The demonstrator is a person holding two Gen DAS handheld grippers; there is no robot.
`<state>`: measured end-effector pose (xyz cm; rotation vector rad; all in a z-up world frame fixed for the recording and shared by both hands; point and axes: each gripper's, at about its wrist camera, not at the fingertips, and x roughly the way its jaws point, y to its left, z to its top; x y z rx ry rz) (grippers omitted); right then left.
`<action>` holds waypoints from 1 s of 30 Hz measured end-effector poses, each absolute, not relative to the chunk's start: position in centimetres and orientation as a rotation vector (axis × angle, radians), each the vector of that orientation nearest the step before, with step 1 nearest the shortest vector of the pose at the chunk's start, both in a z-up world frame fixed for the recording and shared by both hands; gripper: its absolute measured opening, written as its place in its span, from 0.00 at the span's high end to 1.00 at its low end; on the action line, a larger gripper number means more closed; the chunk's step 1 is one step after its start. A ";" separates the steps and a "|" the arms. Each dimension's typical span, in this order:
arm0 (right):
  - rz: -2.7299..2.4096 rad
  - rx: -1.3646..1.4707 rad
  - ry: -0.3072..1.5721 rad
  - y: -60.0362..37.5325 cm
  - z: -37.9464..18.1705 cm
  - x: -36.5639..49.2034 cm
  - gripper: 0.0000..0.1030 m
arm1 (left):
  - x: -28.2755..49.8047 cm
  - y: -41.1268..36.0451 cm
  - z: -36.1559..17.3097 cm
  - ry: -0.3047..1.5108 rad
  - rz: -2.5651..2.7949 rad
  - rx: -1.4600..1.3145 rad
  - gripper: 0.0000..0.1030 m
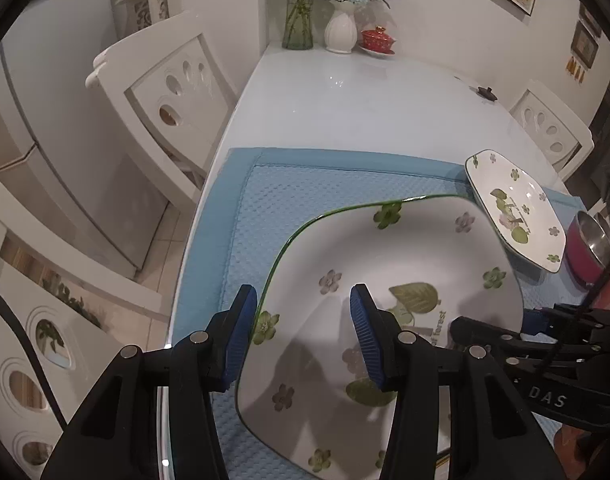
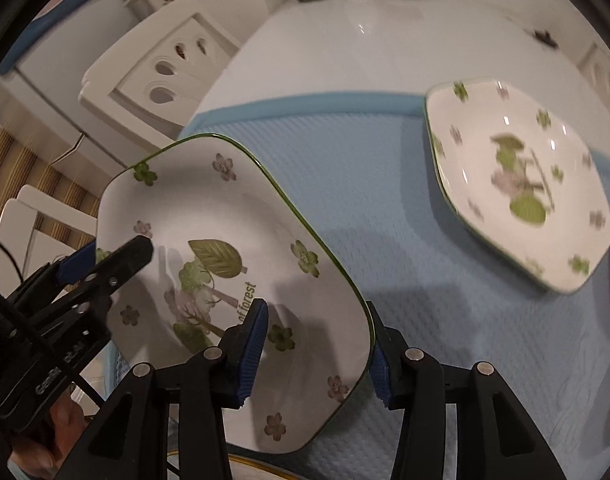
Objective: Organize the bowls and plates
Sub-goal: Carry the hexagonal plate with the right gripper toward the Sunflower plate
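between both spread claws, left claw [image 1: 303, 320] and right claw [image 2: 319, 344] straddle opposite rims of the white square flower-printed ceramic plate [image 1: 385, 280], unpinched; next, close, then stack it.

White chairs [image 1: 161, 92] flank a glossy white table [image 1: 365, 108] (flower vases [image 1: 339, 28] at its far end).

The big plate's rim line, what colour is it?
Green, a thin line round the big plate; the right wrist view shows it best.
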<state>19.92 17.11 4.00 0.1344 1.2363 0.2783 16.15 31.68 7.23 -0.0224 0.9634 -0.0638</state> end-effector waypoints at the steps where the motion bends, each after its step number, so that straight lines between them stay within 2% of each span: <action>1: 0.275 0.145 1.240 17.0 3.8 19.9 0.56 | 16.2 31.6 7.1 0.956 -0.066 -0.022 0.56; 7: 0.302 0.204 1.228 16.2 2.5 20.7 0.59 | 17.6 32.8 4.9 0.974 -0.100 -0.087 0.56; 15: 0.400 0.159 1.235 16.2 1.8 20.2 0.59 | 15.8 34.5 2.5 1.095 -0.156 -0.195 0.56; 20: 0.372 0.037 1.160 17.6 2.1 19.6 0.62 | 15.3 33.7 2.6 1.025 -0.099 -0.173 0.56; 30: 0.399 0.022 1.100 16.6 4.0 19.2 0.65 | 15.1 32.6 5.7 0.886 -0.145 -0.084 0.57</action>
